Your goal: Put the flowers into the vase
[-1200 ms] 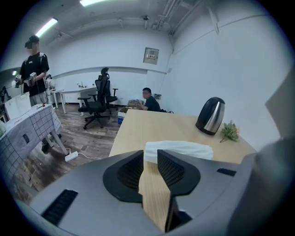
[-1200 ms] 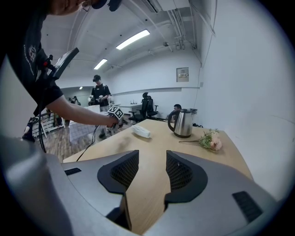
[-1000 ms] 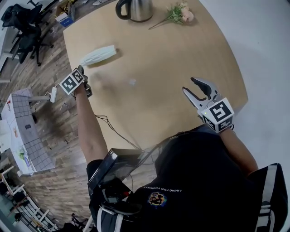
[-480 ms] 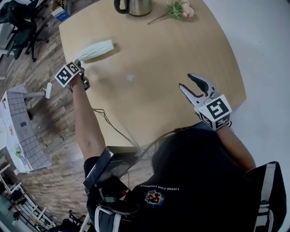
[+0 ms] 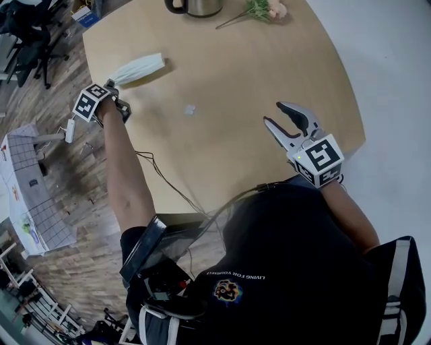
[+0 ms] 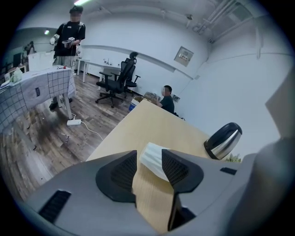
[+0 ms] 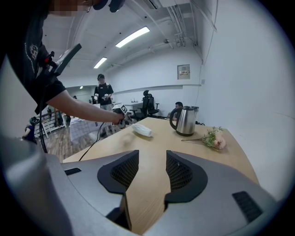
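**A:** Entry one, left tool?

**B:** Left tool point(image 6: 148, 159), upper left of the head view. Its jaws are opening, with the near end of the white vase point(image 5: 138, 69) between them and the pads not seen pressing on it. The vase lies on its side on the surface point(image 5: 229, 81).

**A:** Right tool?

**B:** Right tool point(image 5: 276, 114), right of centre. Jaws apart, nothing between them, over bare wood.

**A:** Step in hand?

**B:** By my judgement, readying the vase. It likely needs a fresh hold and standing upright before any stem goes in.

**A:** Remaining stock?

**B:** Flowers point(image 5: 264, 9) at the top edge, lying flat near the kettle point(image 5: 195, 5), well apart from both tools. The kettle may crowd that reach. One small pale scrap point(image 5: 190, 108) mid-surface.
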A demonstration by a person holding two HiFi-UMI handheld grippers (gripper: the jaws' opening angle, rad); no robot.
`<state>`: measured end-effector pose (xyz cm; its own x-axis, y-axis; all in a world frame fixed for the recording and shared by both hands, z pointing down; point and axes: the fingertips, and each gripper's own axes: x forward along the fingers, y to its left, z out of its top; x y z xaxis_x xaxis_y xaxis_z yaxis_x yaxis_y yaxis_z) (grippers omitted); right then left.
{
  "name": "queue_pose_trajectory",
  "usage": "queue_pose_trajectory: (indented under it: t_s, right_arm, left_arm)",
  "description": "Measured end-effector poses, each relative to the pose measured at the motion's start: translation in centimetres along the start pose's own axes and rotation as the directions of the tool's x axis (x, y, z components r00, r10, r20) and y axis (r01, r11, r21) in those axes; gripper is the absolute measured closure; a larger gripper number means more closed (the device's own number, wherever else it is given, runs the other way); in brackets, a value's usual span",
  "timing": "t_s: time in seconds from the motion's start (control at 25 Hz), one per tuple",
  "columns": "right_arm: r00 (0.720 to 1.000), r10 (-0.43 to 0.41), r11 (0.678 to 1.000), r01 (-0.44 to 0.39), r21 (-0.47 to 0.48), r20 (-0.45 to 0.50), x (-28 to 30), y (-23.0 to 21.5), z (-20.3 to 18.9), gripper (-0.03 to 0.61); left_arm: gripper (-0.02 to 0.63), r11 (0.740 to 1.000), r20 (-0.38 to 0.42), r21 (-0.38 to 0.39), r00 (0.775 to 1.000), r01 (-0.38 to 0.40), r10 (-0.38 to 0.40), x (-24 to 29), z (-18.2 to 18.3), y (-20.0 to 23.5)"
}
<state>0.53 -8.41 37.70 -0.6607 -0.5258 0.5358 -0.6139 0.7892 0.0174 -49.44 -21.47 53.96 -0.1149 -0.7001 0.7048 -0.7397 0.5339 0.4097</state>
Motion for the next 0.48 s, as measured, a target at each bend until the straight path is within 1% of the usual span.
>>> queue_pose_trajectory:
  t_s: [0.12,0.28,0.36,0.48]
  right_arm:
    - [1.000,-0.006,1.000,0.006,0.008,0.004,-0.21,-0.24,0.01,0.416]
    - [1.000,-0.014,1.000,0.014,0.024,0.007,-0.48,-0.65,-0.31,0.416]
    - [1.000,-0.017,0.999,0.017,0.033,0.009,-0.55,-0.72,-0.56,0.416]
    - [1.000,-0.023,0.999,0.023,0.044,0.017,-0.77,-0.79,-0.45,0.416]
  left_arm:
    - [0.457,0.999,0.003,-0.027,0.999,-0.036,0.036,0.02,-0.15,-0.03]
    - [0.453,0.994,0.031,-0.082,0.996,-0.077,0.080,-0.08,0.21,0.06]
    - [0.445,0.990,0.047,-0.118,0.995,-0.084,0.090,-0.04,0.39,-0.21]
    - [0.441,0.978,0.054,-0.197,0.995,-0.075,0.087,0.04,0.35,-0.42]
